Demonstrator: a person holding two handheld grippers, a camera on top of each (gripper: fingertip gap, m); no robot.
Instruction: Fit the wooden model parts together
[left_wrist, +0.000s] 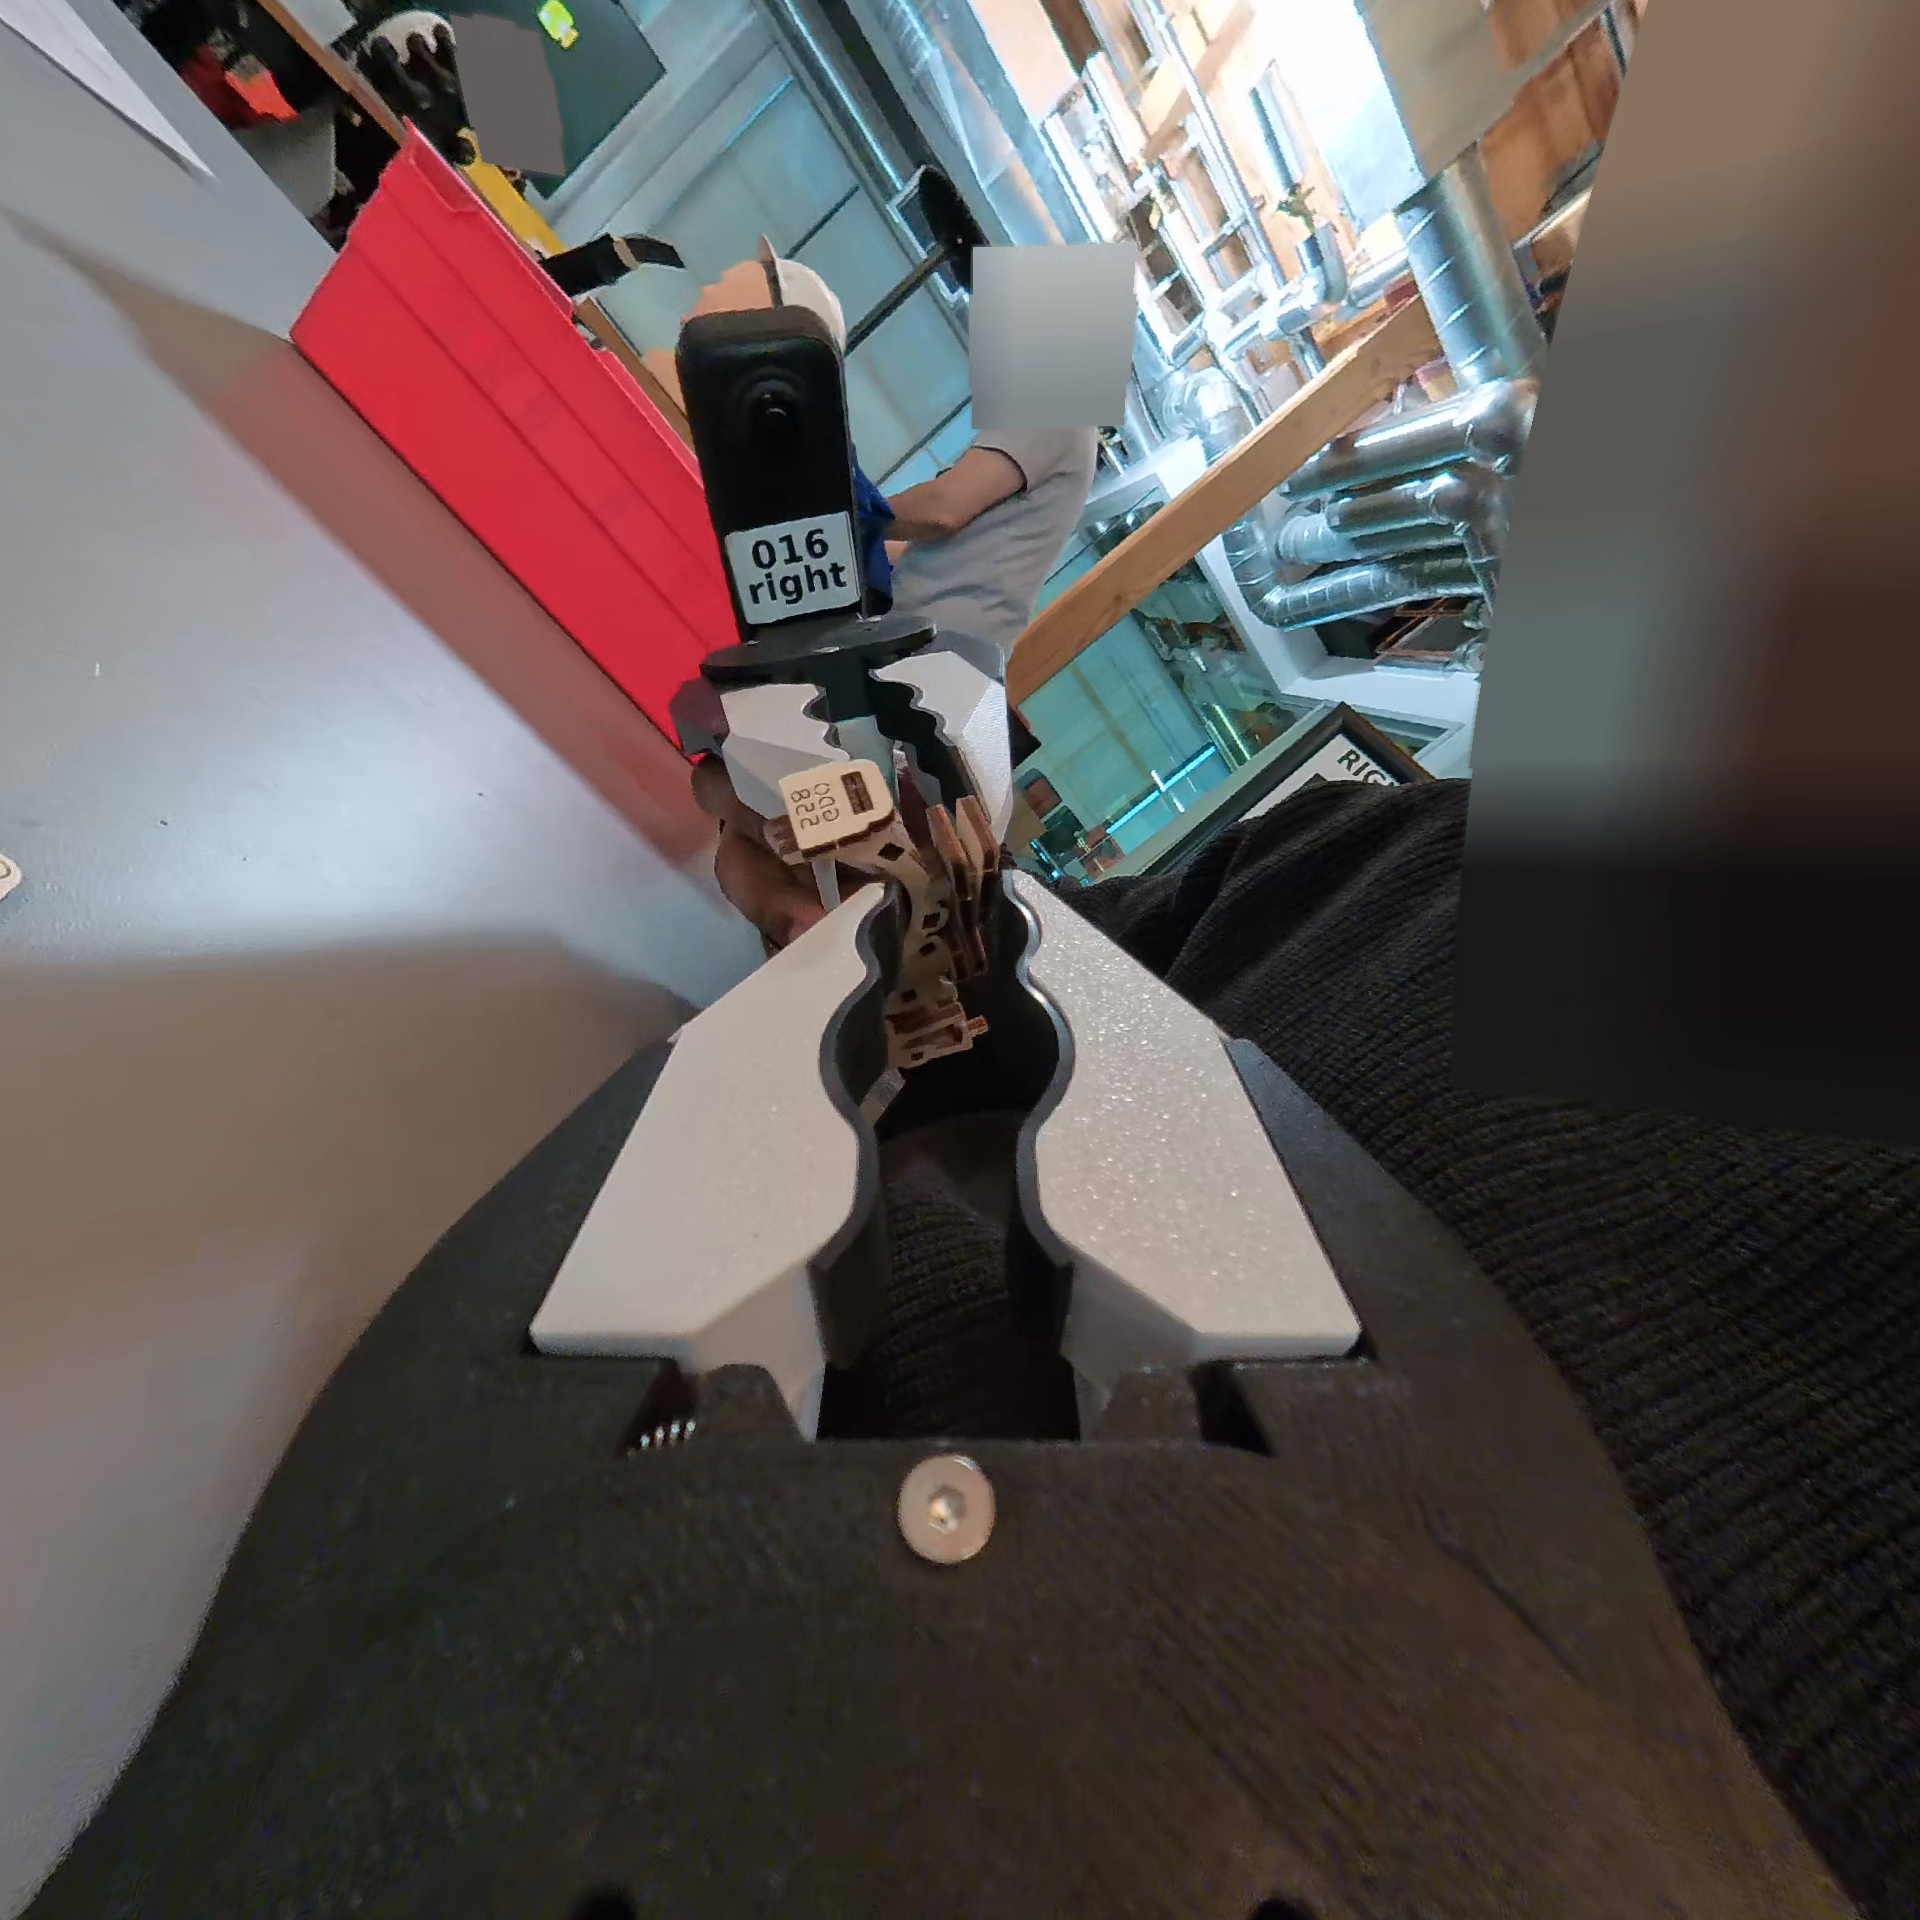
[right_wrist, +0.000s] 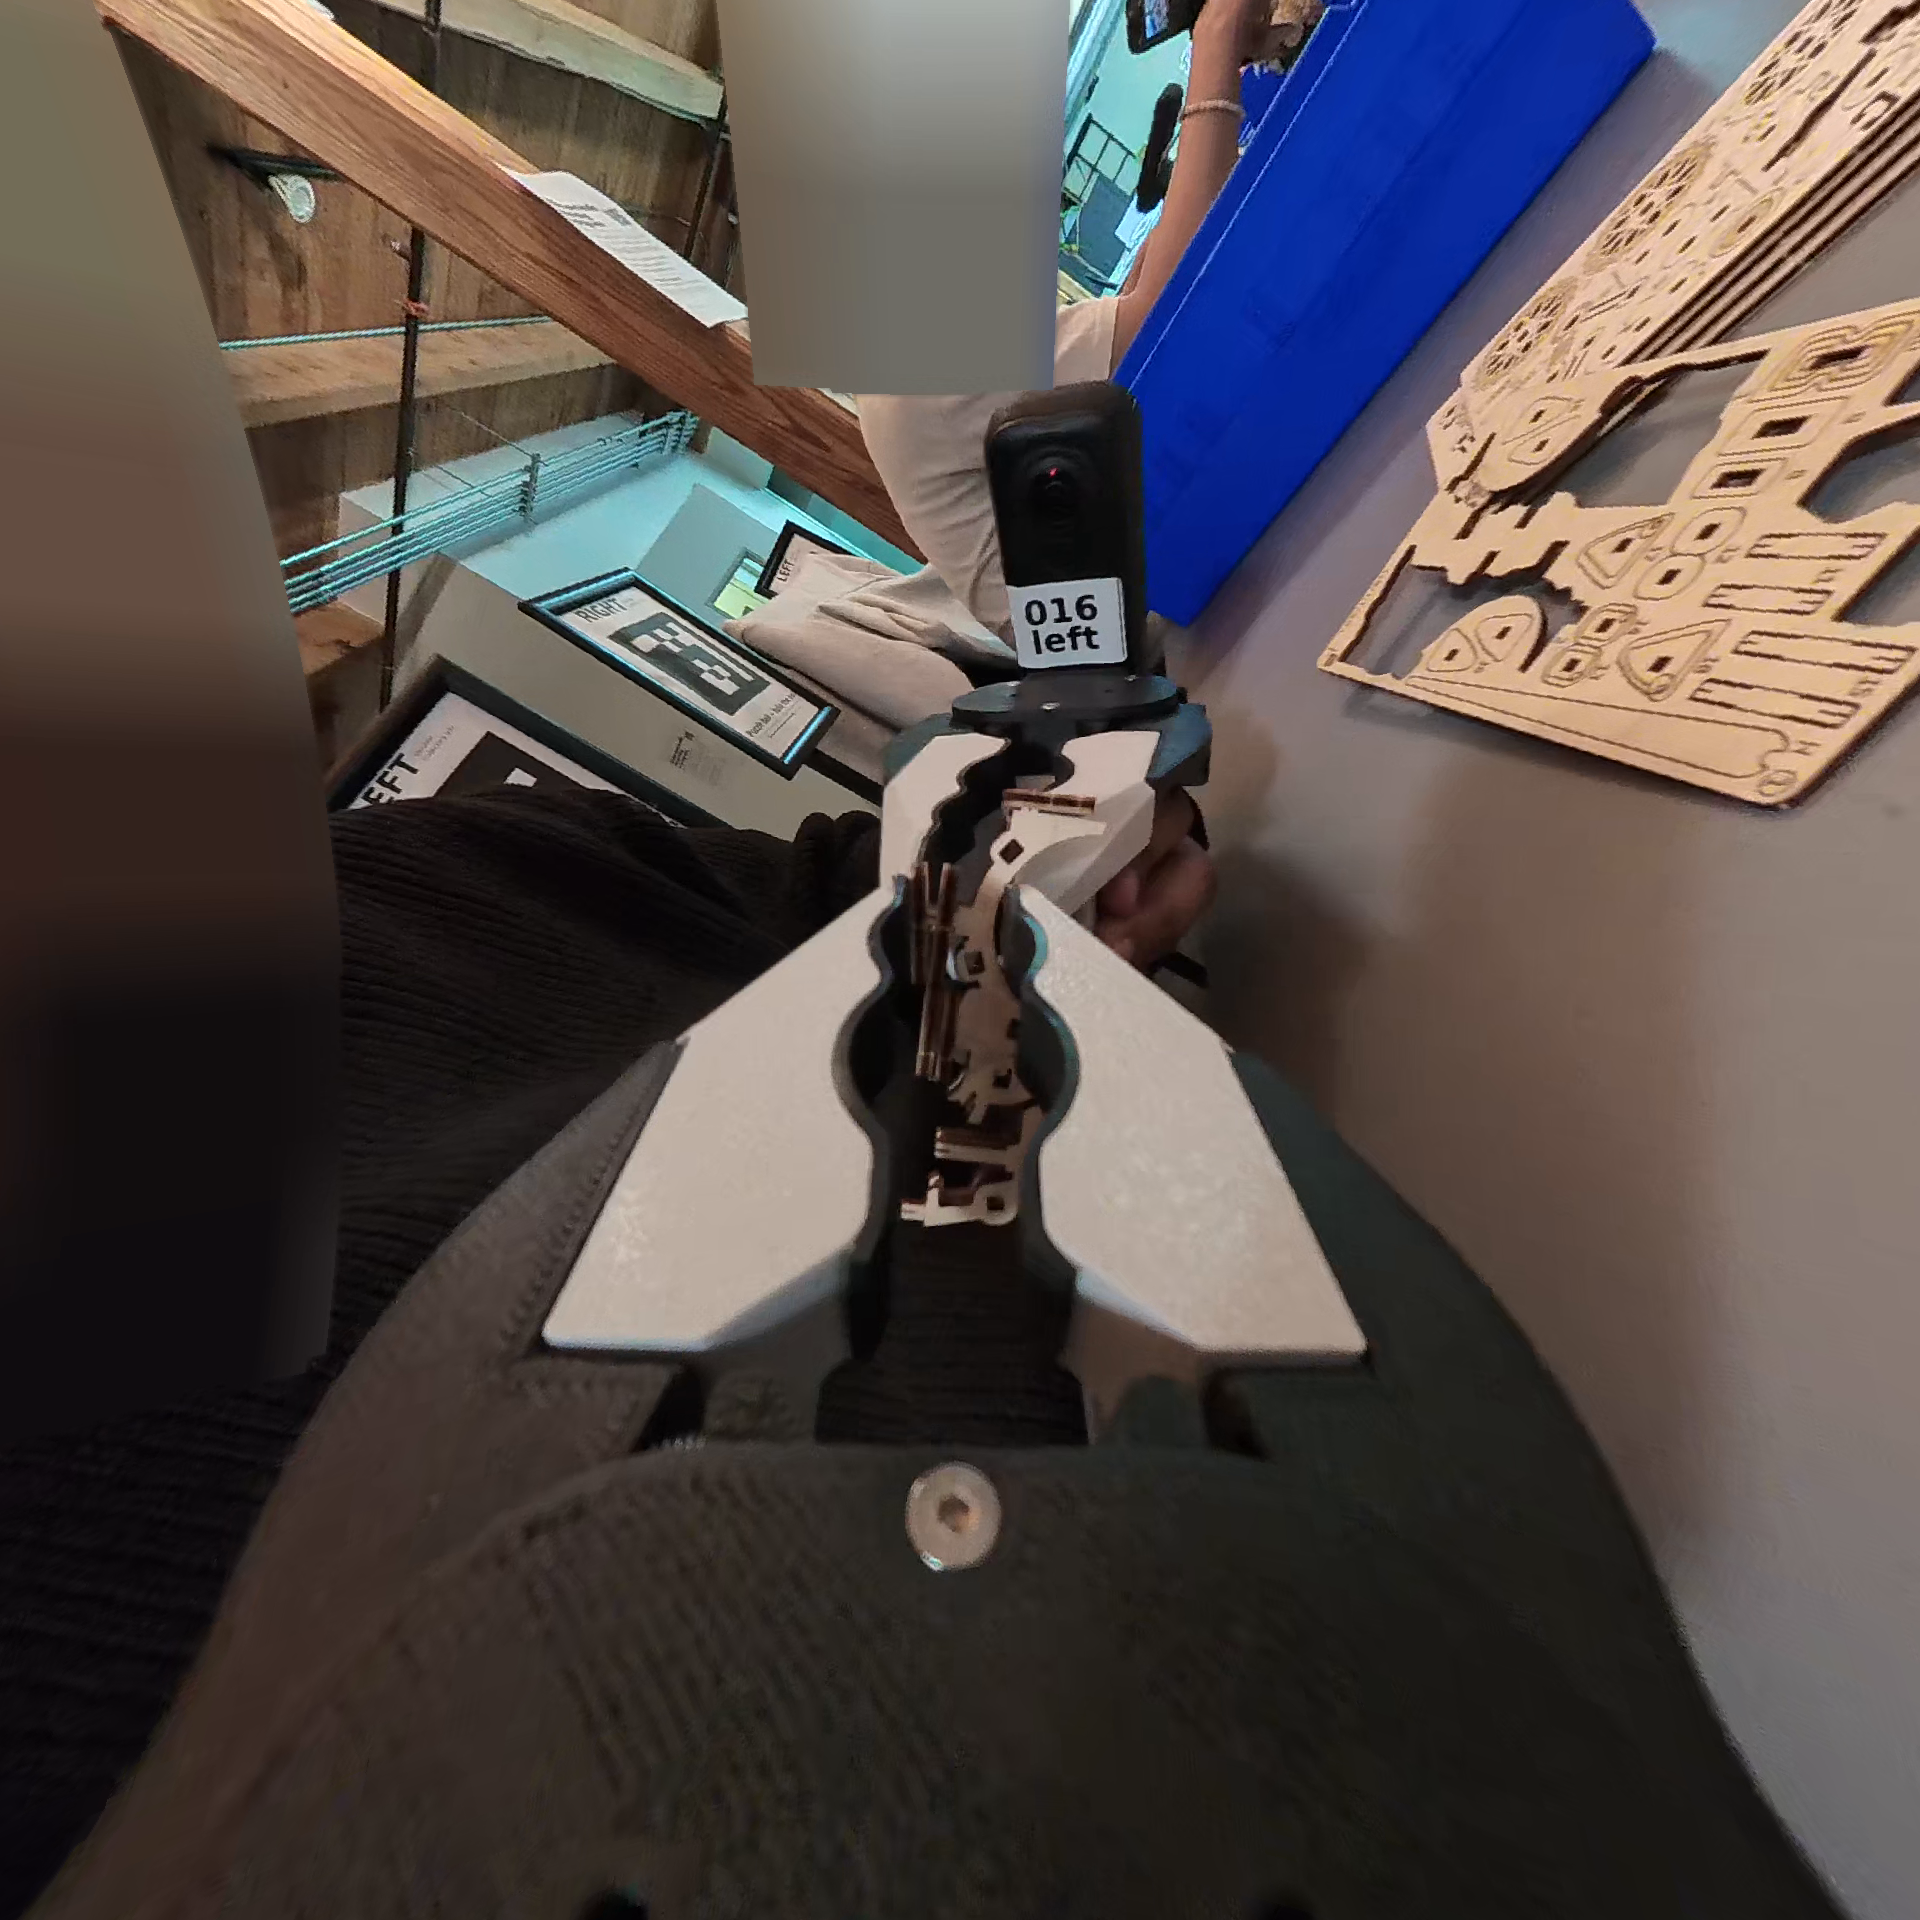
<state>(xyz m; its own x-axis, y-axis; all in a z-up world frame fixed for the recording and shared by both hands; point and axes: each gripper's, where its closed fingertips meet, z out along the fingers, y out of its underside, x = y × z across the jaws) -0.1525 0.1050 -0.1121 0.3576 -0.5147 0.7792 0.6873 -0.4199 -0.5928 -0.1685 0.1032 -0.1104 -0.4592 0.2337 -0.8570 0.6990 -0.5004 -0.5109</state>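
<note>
A small wooden model assembly (left_wrist: 940, 961) of pale laser-cut parts hangs in the air between my two grippers, which face each other tip to tip. My left gripper (left_wrist: 951, 899) is shut on its near end, with a stack of thin brown-edged pieces (left_wrist: 966, 883) between the fingers. My right gripper (left_wrist: 894, 821) is opposite and grips the far end, where a small tagged tab (left_wrist: 831, 816) sticks out. In the right wrist view, my right gripper (right_wrist: 961, 909) is shut on the same assembly (right_wrist: 971, 1039). A curved pale strip runs up into the left gripper (right_wrist: 987, 862).
A grey table (left_wrist: 260, 727) carries a red bin (left_wrist: 499, 416) at the left. A blue bin (right_wrist: 1351, 312) and laser-cut wooden part sheets (right_wrist: 1662, 582) lie on the table at the right. A black knit sleeve (left_wrist: 1507, 1143) lies below the grippers. People stand behind. Left and right tips are no more than a few centimetres apart.
</note>
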